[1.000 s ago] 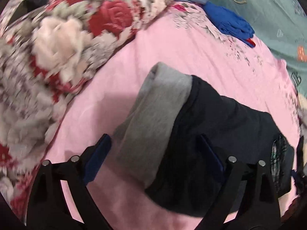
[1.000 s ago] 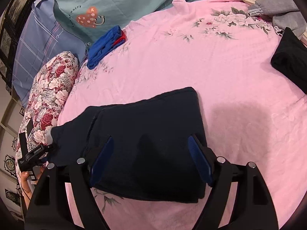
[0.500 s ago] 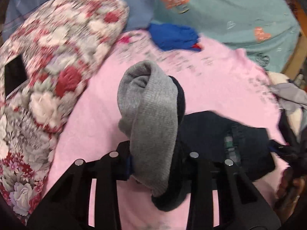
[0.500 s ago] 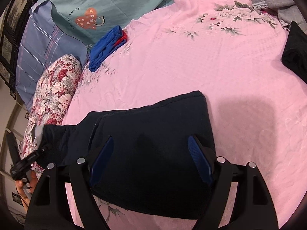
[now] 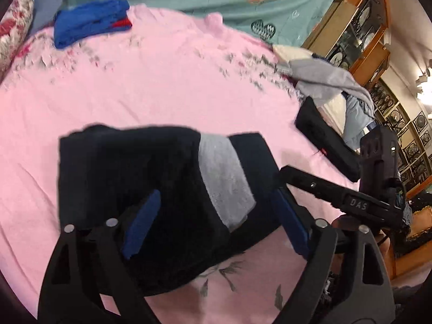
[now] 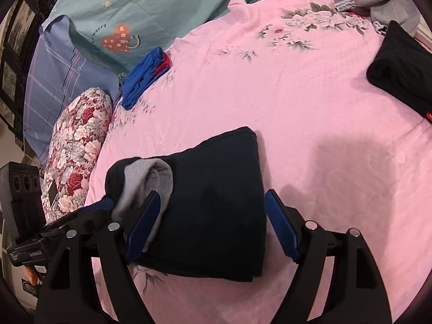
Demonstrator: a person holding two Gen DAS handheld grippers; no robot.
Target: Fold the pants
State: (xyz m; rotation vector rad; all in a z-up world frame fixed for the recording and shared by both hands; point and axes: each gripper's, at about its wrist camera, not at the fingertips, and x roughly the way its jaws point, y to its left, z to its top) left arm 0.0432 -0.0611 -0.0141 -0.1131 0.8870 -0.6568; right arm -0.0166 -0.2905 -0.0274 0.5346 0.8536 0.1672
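Dark navy pants (image 6: 216,205) lie folded on the pink bedsheet (image 6: 310,102), with a strip of their grey lining turned out at the left end (image 6: 151,181). In the left wrist view the pants (image 5: 129,178) show the grey strip (image 5: 224,181) draped across the top. My left gripper (image 5: 213,216) is open just above the pants, holding nothing. My right gripper (image 6: 213,221) is open over the folded pants, its pads on either side of the fabric. The right gripper's black body shows in the left wrist view (image 5: 345,197).
A folded blue garment (image 6: 145,75) lies near the teal quilt (image 6: 162,8). A floral pillow (image 6: 78,140) is at the left. A black folded garment (image 6: 402,67) and grey clothes (image 6: 378,2) are at the right. Wooden shelving (image 5: 359,35) stands beyond the bed.
My left gripper carried the pant end with the grey lining over onto the folded stack, then opened and let it go. The right gripper stayed open over the pants.
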